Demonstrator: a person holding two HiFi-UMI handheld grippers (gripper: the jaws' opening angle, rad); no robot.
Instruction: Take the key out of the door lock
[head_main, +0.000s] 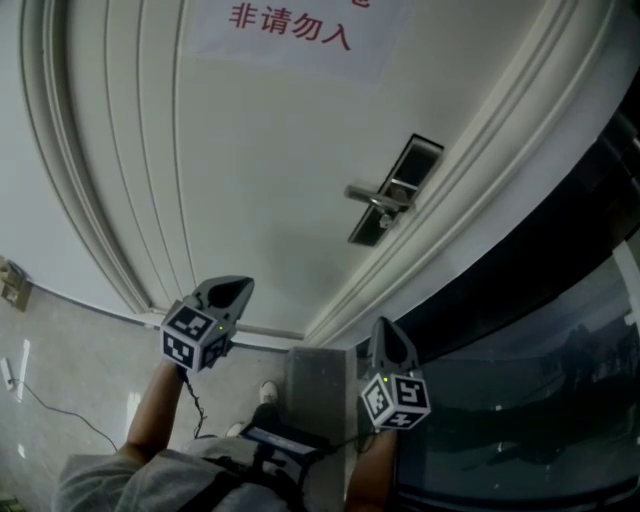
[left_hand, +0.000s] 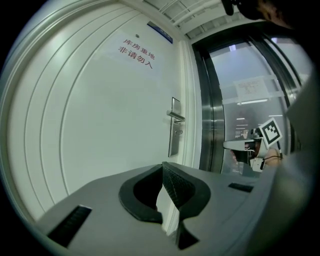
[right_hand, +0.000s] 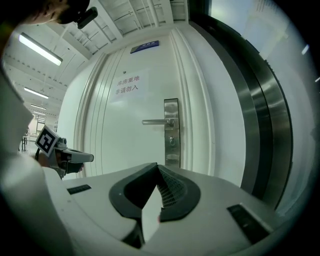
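Door (head_main: 260, 180): white, panelled, closed, filling the field ahead of both grippers. Framing (right_hand: 260, 130): dark metal and glass, set to the right of the right gripper's line. Left gripper (head_main: 232, 288): jaws brought together at their tips, nothing lodged between them, held well short of the door. Right gripper (head_main: 386, 328): jaws likewise closed on nothing, also well apart from the door. Notice (head_main: 290, 30): white sheet with red characters, high on the door, above and to the left of the right gripper's jaws. Lock plate (right_hand: 171, 131): upright metal strip, straight ahead of and above the right gripper's jaws, ahead and to the right of the left gripper's. Handle (right_hand: 156, 121): horizontal lever projecting leftward from the plate. Key (right_hand: 171, 141): judged to be seated in the cylinder just below the handle; too small for its bow to be made out. Progress: nothing is judged done, since the lock is untouched; approach, grip and withdrawal are all left. Views: the cylinder is faced squarely only in the right gripper view; the plate is given edge-on in the left gripper view; both grippers and the person's forearms together are given only in the head view.
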